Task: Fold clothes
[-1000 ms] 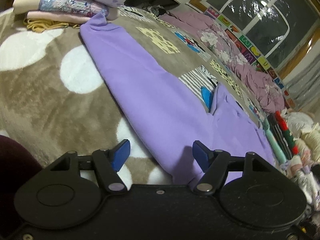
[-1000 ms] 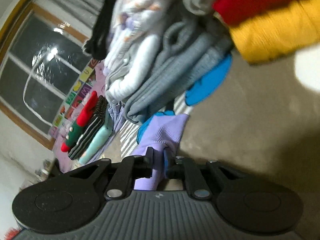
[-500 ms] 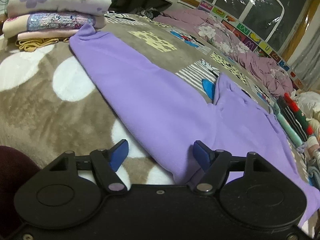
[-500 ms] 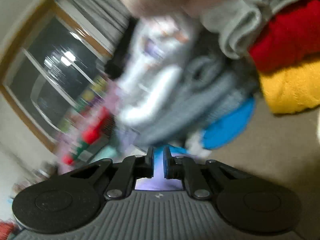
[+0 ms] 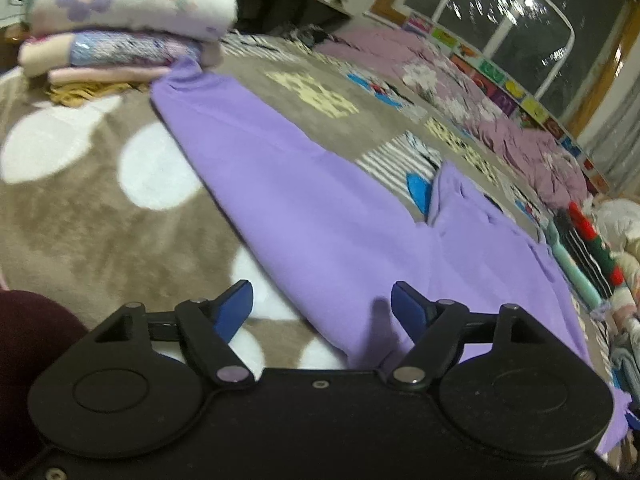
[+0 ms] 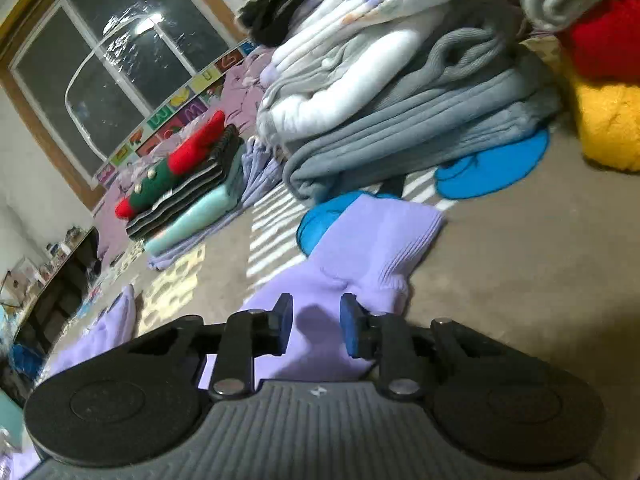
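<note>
Purple trousers [image 5: 304,216] lie spread on the brown, white-spotted blanket [image 5: 92,216] covering the bed, one leg running far-left toward a stack of folded clothes [image 5: 124,36], the other reaching right. By my reckoning the folding of this garment has barely begun: it looks smoothed flat, with no fold made yet, while several finished piles nearby suggest much of the wider job is done. The left hand-held gripper [image 5: 322,306] hovers over the near edge of the fabric with its jaws spread wide and nothing pinched. The right hand-held gripper [image 6: 316,322] has just been opening; its jaws stand a little apart above the ribbed cuff [image 6: 384,244], the cloth lying loose beneath rather than pressed between the pads. Hard to judge: the waistband is hidden under the gripper bodies, the right edge of the garment is cut off, and the left view is smeared by blur. A grey knit heap [image 6: 420,120] blocks what lies behind.
</note>
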### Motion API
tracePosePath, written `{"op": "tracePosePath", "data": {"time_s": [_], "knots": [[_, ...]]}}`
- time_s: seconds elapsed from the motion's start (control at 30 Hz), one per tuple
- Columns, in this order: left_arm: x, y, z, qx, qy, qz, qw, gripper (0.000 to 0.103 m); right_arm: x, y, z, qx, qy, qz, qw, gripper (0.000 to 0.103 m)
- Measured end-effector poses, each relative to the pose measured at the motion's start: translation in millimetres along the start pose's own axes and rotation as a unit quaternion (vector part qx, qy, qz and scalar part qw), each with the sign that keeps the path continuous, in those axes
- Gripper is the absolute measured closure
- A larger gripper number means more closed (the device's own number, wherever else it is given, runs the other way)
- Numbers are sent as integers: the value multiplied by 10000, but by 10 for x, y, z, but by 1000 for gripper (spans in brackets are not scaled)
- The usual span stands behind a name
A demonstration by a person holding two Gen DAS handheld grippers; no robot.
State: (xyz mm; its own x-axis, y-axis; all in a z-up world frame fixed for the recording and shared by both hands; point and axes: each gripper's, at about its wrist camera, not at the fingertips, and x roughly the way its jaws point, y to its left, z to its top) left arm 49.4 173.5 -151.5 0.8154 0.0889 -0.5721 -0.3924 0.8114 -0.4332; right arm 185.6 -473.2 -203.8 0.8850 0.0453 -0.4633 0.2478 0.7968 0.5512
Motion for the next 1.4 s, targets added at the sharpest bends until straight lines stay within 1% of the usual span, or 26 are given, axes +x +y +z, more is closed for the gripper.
{"op": "tracePosePath", "data": {"time_s": [0.07, 0.13, 0.2, 0.27, 0.3, 0.33, 0.37, 0.4, 0.47, 0.5, 0.53, 0.57, 0.63, 0.67, 0.73, 0.83, 0.9, 0.97, 1.0, 1.07, 1.13, 1.17, 1.2, 1.3, 1.37, 1.4], "knots": [[-72, 7, 23, -45, -117, 57, 9999, 27, -112, 144, 16, -268, -169, 152, 9994, 73], [-135, -31, 76, 95, -245, 45, 9996, 27, -189, 344, 9, -536, -237, 428, 9974, 73], [-192, -69, 140, 256, -390, 38, 9989, 28, -267, 609, -30, -974, -140, 799, 9919, 73], [-222, -81, 237, 313, -529, -26, 9981, 29, -255, 918, -130, -1390, 153, 1274, 9819, 73], [-206, -96, 290, 386, -520, -108, 9978, 30, -240, 1077, -178, -1580, 321, 1498, 9755, 73], [-190, -111, 343, 459, -511, -191, 9975, 35, -221, 1237, -222, -1753, 495, 1705, 9684, 73], [-154, -148, 377, 565, -446, -273, 9970, 38, -204, 1399, -270, -1961, 674, 1887, 9599, 73], [-89, -218, 418, 750, -280, -434, 9958, 41, -188, 1563, -321, -2199, 857, 2047, 9499, 73], [62, -421, 461, 1230, 29, -690, 9900, 54, -144, 1877, -443, -2637, 1185, 2295, 9294, 73], [147, -545, 471, 1505, 199, -783, 9853, 57, -98, 2014, -502, -2819, 1348, 2383, 9196, 73], [242, -664, 482, 1745, 320, -829, 9806, 63, -50, 2111, -546, -2958, 1479, 2425, 9120, 73], [337, -782, 493, 1984, 441, -875, 9752, 65, 11, 2187, -573, -3070, 1580, 2421, 9068, 73], [552, -1030, 508, 2398, 657, -1045, 9629, 65, 196, 2321, -599, -3264, 1756, 2364, 8982, 73], [652, -1113, 511, 2522, 754, -1108, 9584, 65, 288, 2354, -596, -3288, 1827, 2326, 8969, 73], [942, -1285, 512, 2742, 1130, -1197, 9475, 65, 467, 2352, -566, -3190, 1941, 2237, 9003, 73], [1350, -1372, 503, 2843, 1590, -1142, 9385, 65, 752, 2252, -483, -3000, 2130, 2063, 9067, 74], [1568, -1405, 596, 2787, 1694, -1143, 9384, 66, 930, 2185, -424, -2909, 2220, 1949, 9100, 76], [1740, -1417, 747, 2586, 1763, -1146, 9428, 68, 1084, 2106, -360, -2737, 2351, 1949, 9120, 81], [1787, -1396, 821, 2379, 1822, -1197, 9465, 68, 1133, 2082, -324, -2675, 2402, 1937, 9128, 85], [1862, -1349, 951, 2070, 1897, -1226, 9519, 68, 1173, 2042, -253, -2533, 2422, 1942, 9162, 86], [1870, -1343, 1038, 1980, 1844, -1331, 9535, 68, 1191, 2015, -190, -2383, 2425, 1987, 9192, 85], [1868, -1366, 1063, 2009, 1823, -1404, 9522, 68, 1192, 2013, -170, -2306, 2439, 2055, 9193, 85], [1866, -1389, 1088, 2039, 1802, -1477, 9509, 68, 1189, 2032, -158, -2293, 2431, 2123, 9183, 82], [1975, -1501, 1136, 2139, 1848, -1562, 9464, 68, 1234, 2223, -177, -2531, 2408, 2326, 9077, 82], [2170, -1575, 1168, 2085, 1974, -1595, 9445, 68, 1367, 2368, -230, -2770, 2467, 2280, 9002, 82], [2279, -1568, 1206, 2003, 1989, -1469, 9480, 68, 1450, 2421, -255, -2916, 2499, 2181, 8972, 82]]}}
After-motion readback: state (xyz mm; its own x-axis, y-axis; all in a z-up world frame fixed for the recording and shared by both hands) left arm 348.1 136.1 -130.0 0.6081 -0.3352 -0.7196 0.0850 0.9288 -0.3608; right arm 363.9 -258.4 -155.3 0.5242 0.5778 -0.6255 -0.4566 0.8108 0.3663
